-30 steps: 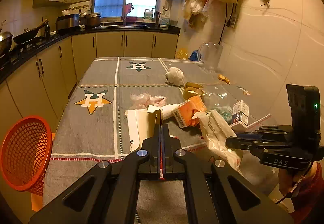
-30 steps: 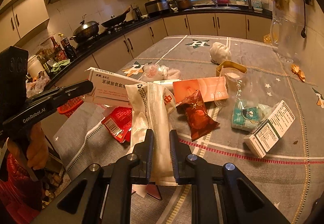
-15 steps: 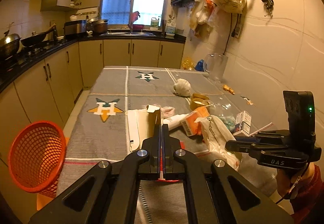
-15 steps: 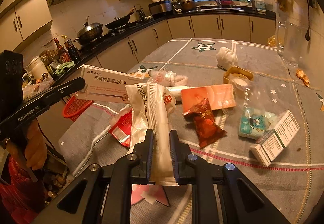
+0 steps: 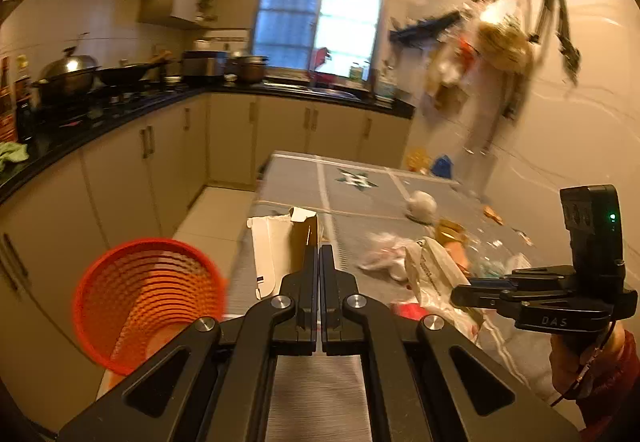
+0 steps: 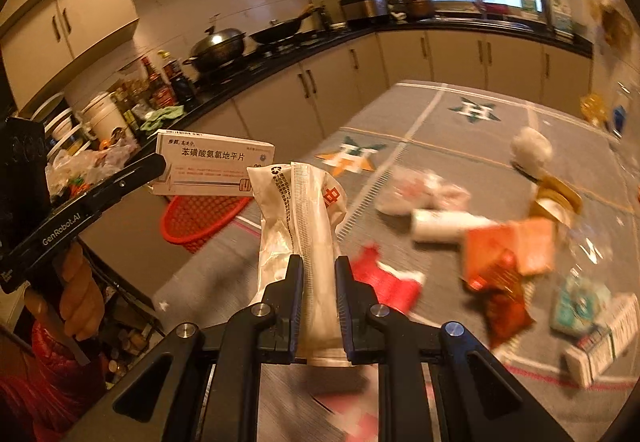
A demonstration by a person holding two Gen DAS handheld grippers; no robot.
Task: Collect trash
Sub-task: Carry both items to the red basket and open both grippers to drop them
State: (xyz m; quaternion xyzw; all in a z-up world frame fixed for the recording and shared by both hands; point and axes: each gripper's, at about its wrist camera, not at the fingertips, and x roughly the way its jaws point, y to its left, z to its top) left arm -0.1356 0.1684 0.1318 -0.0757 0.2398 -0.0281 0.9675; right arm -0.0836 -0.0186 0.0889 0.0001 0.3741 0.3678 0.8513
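Note:
My left gripper (image 5: 319, 254) is shut on a flat white medicine box (image 5: 276, 242), held in the air left of the table's edge. From the right wrist view the same box (image 6: 212, 170) shows its printed face above the red mesh basket (image 6: 204, 214). My right gripper (image 6: 318, 270) is shut on a long white plastic wrapper (image 6: 300, 210), lifted over the table's near left corner. The basket (image 5: 144, 298) stands on the floor, low and left of the left gripper. The right gripper (image 5: 460, 292) with its wrapper (image 5: 432, 270) is off to the right.
On the grey cloth table (image 6: 440, 130) lie a red packet (image 6: 388, 278), an orange carton (image 6: 516, 246), a white tube (image 6: 444, 226), crumpled plastic (image 6: 420, 190), a white wad (image 6: 532, 150) and a small box (image 6: 608, 342). Kitchen cabinets (image 5: 132, 178) run along the left.
Both grippers have risen and swung left toward the basket, carrying the box and the wrapper. The basket now looks larger and closer in the left wrist view.

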